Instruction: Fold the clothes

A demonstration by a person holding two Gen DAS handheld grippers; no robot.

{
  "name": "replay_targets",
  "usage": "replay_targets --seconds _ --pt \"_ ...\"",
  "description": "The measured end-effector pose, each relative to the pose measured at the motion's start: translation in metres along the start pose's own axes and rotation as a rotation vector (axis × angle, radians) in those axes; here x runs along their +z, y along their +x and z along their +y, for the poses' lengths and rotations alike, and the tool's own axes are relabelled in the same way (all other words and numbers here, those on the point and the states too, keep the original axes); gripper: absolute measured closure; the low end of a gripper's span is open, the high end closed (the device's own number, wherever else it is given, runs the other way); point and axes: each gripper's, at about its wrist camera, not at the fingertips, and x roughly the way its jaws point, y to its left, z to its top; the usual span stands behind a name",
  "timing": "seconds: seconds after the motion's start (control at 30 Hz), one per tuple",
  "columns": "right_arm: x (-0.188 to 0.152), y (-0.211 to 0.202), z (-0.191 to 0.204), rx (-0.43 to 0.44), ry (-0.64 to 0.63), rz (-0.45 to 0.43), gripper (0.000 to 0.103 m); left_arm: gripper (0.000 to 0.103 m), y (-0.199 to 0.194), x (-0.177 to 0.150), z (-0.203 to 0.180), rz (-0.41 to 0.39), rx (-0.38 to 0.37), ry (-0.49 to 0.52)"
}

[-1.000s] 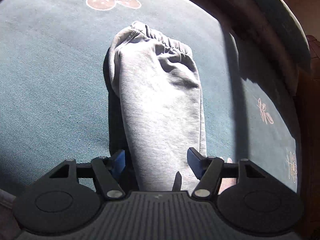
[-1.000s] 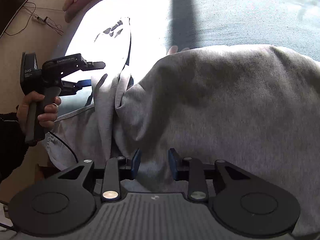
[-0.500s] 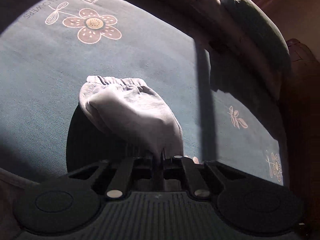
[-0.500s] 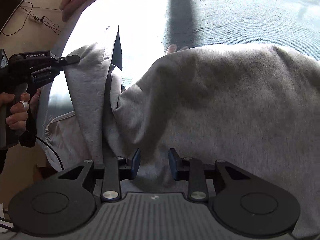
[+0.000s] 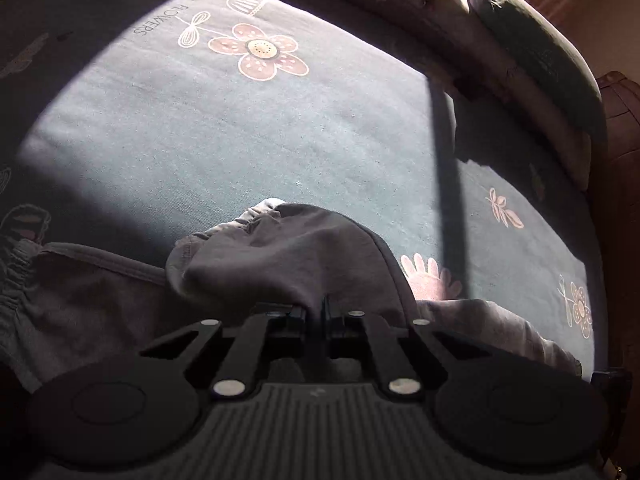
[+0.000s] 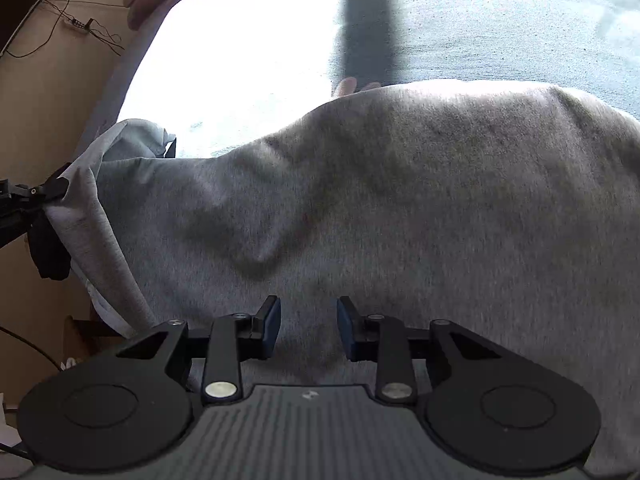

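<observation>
A grey sweatshirt [image 6: 400, 200] lies spread on a blue-green flowered bed cover [image 5: 240, 140]. My left gripper [image 5: 316, 312] is shut on its sleeve [image 5: 288, 256], which hangs forward from the jaws with the gathered cuff at the far end. In the right wrist view the same left gripper [image 6: 54, 194] pinches the raised sleeve [image 6: 92, 216] at the far left, above the bed's edge. My right gripper [image 6: 308, 320] sits low over the sweatshirt's body. Its jaws stand partly apart, with flat fabric beneath the gap.
A long bolster [image 5: 420, 8] and a dark green pillow [image 5: 540, 52] line the far side of the bed. Left of the bed is bare floor [image 6: 60, 92] with a power strip and cables [image 6: 78, 24]. Strong sunlight washes out the cover [image 6: 240, 60].
My left gripper closed on the sleeve, lifted it off the cover and carried it back toward the sweatshirt's body. The right gripper stayed where it was.
</observation>
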Motion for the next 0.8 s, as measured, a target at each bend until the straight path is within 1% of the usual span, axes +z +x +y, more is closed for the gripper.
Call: replay_targets --seconds 0.07,0.1,0.2,0.27,0.33,0.37,0.4,0.43,0.47,0.5,0.53,0.63,0.67,0.73,0.8 --pt "0.001 0.0 0.001 -0.009 -0.005 0.005 0.068 0.097 0.008 -0.009 0.004 0.014 0.05 0.058" --pt "0.002 0.0 0.002 -0.014 -0.007 0.008 0.068 0.096 0.015 -0.01 0.01 0.039 0.068 0.053" --pt "0.005 -0.003 0.003 -0.026 -0.016 0.007 0.068 0.087 0.031 -0.014 0.03 0.094 0.118 0.014" --pt "0.009 -0.007 0.005 -0.033 -0.024 0.004 0.067 0.08 0.035 -0.015 0.041 0.134 0.157 -0.002" --pt "0.016 -0.011 0.008 -0.04 -0.042 -0.009 0.063 0.071 0.032 -0.019 0.049 0.154 0.196 -0.004" --pt "0.019 -0.012 0.01 -0.037 -0.049 -0.014 0.063 0.066 0.03 -0.021 0.053 0.164 0.217 -0.004" --pt "0.024 -0.015 0.014 -0.038 -0.068 -0.022 0.063 0.058 0.029 -0.023 0.056 0.179 0.253 0.005" --pt "0.029 -0.016 0.016 -0.041 -0.082 -0.029 0.063 0.058 0.027 -0.023 0.06 0.185 0.294 0.014" --pt "0.036 -0.015 0.02 -0.046 -0.107 -0.038 0.063 0.058 0.024 -0.023 0.062 0.183 0.315 0.022" --pt "0.043 -0.015 0.024 -0.052 -0.134 -0.047 0.063 0.058 0.019 -0.021 0.065 0.17 0.337 0.029" --pt "0.051 -0.014 0.029 -0.054 -0.161 -0.052 0.061 0.058 0.013 -0.017 0.066 0.141 0.347 0.039" --pt "0.074 -0.009 0.043 -0.072 -0.251 -0.062 0.055 0.057 -0.004 0.006 0.056 0.037 0.362 0.113" --pt "0.082 -0.006 0.048 -0.077 -0.29 -0.055 0.055 0.056 -0.007 0.016 0.05 0.011 0.343 0.148" --pt "0.097 0.0 0.06 -0.086 -0.371 -0.038 0.053 0.049 -0.009 0.034 0.037 -0.034 0.295 0.219" --pt "0.112 0.012 0.066 -0.072 -0.436 -0.001 0.052 0.042 -0.003 0.054 0.019 -0.043 0.199 0.298"
